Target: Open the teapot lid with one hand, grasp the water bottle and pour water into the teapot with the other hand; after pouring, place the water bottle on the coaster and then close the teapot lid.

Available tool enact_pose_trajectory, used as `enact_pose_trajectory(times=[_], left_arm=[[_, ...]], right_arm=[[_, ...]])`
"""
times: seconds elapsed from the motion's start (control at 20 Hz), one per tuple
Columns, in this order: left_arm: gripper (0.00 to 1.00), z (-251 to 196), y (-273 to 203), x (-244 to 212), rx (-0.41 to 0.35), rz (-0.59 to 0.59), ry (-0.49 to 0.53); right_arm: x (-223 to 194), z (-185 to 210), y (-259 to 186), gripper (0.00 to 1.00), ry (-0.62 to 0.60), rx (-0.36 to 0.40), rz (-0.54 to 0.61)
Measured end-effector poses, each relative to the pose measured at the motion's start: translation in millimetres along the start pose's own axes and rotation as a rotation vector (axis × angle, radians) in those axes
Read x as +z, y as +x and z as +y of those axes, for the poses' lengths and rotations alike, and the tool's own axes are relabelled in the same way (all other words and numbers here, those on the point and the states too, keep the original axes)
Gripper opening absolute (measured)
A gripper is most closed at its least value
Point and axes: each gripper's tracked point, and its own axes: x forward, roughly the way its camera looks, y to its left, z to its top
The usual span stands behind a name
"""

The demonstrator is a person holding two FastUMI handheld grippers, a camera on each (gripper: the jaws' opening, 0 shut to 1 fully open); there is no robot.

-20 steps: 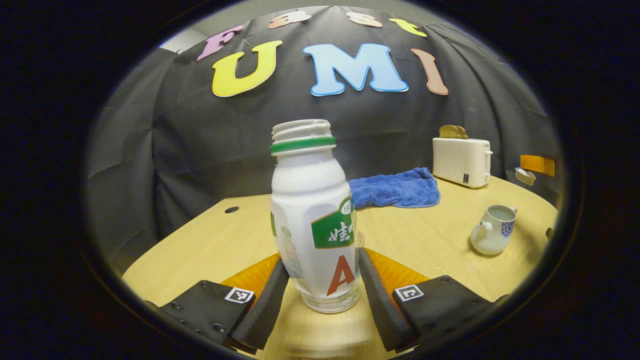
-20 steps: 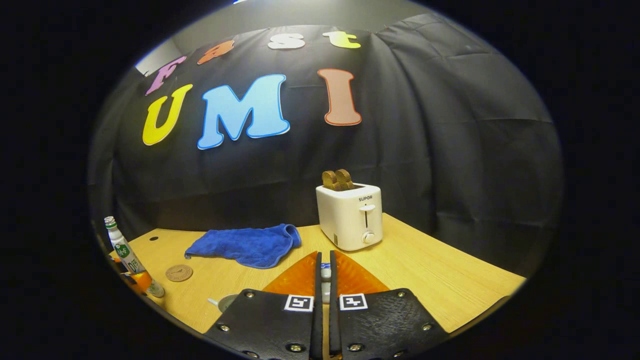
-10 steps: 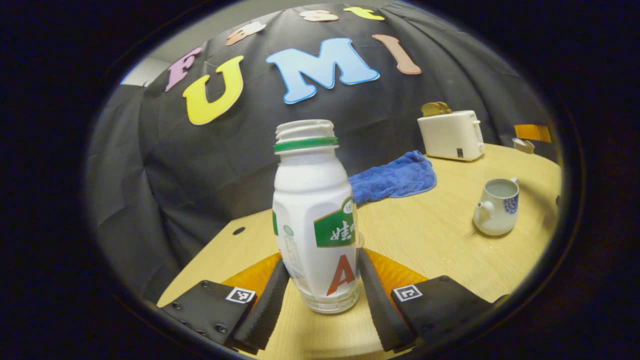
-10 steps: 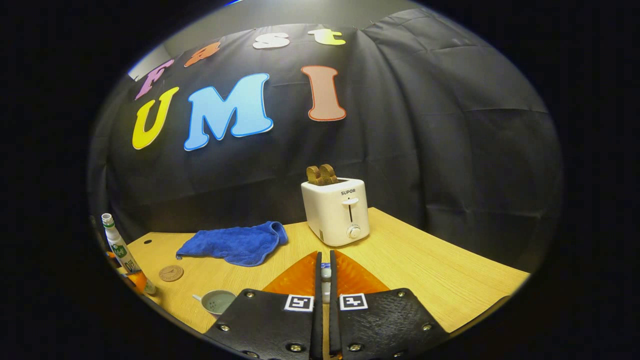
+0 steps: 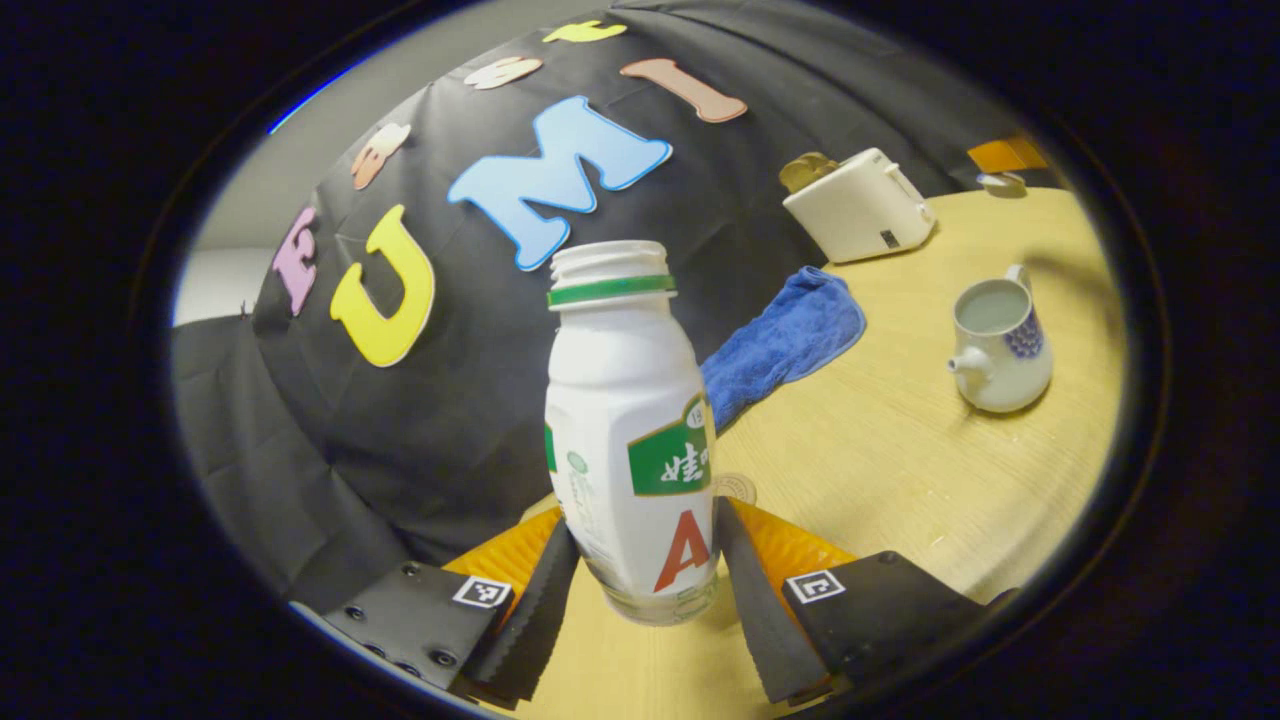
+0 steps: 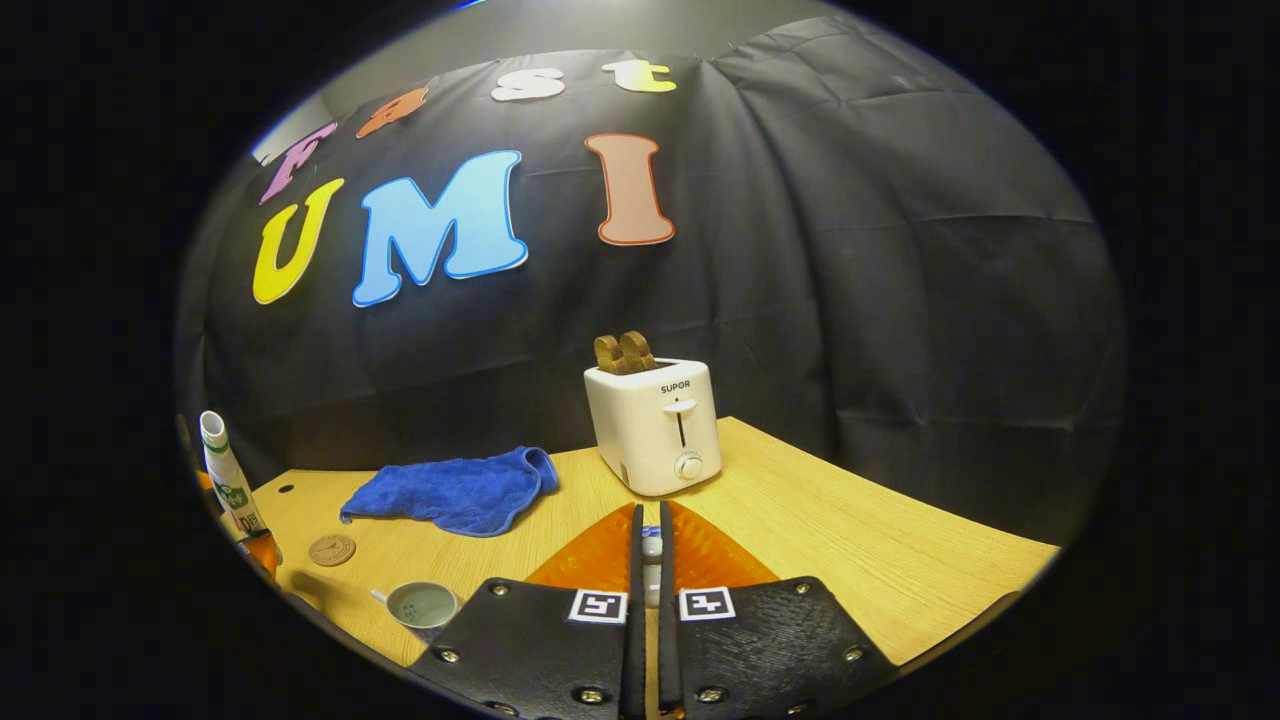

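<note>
At the centre of the left gripper view, the capless water bottle (image 5: 628, 430) stands clamped between the left gripper (image 5: 640, 590). The lidless teapot (image 5: 998, 345) sits right of centre, so pouring or carrying back both fit. The right gripper (image 6: 648, 560), pinched nearly closed, grips a small piece, likely the lid. The coaster (image 6: 331, 549) lies lower left.

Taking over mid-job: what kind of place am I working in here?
Likely a staged recording booth, not a real kitchen: black cloth wall behind a wooden table set with kitchen props, a toaster, blue towel, open teapot. The left gripper holds the water bottle.
</note>
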Motion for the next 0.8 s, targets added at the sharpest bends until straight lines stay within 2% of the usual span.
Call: enact_pose_trajectory(times=[0.1,0.2,0.25,0.35,0.4,0.45,0.5,0.8], left_arm=[[0.91,-5.6,1.0,8.5,0.005,-0.002,0.074],[0.85,-11.7,0.8,17.3,0.012,-0.015,0.149],[0.91,-15.0,0.7,22.2,0.015,-0.024,0.184],[0.91,-22.3,1.3,30.5,0.018,-0.04,0.247],[0.78,-25.8,1.8,33.3,0.017,-0.043,0.276],[0.78,-28.9,1.6,37.4,0.018,-0.048,0.304],[0.91,-30.1,3.1,40.8,0.023,-0.052,0.335],[0.91,-34.6,4.8,62.5,0.082,-0.103,0.544]], right_arm=[[-1.1,-0.6,1.1,0.05,0.002,-0.001,0.003],[-1.0,-2.1,2.1,0.05,0.004,-0.005,0.004],[-1.2,-3.0,2.4,0.05,0.009,-0.007,0.006],[0.1,-6.1,2.1,0.05,0.018,-0.011,0.003],[-0.1,-7.3,2.2,0.05,0.02,-0.014,0.002],[0.5,-7.6,1.8,0.05,0.024,-0.014,0.002],[-0.2,-7.6,1.7,0.05,0.028,-0.013,0.003],[-1.7,-7.3,3.5,0.05,0.038,-0.004,0.01]])
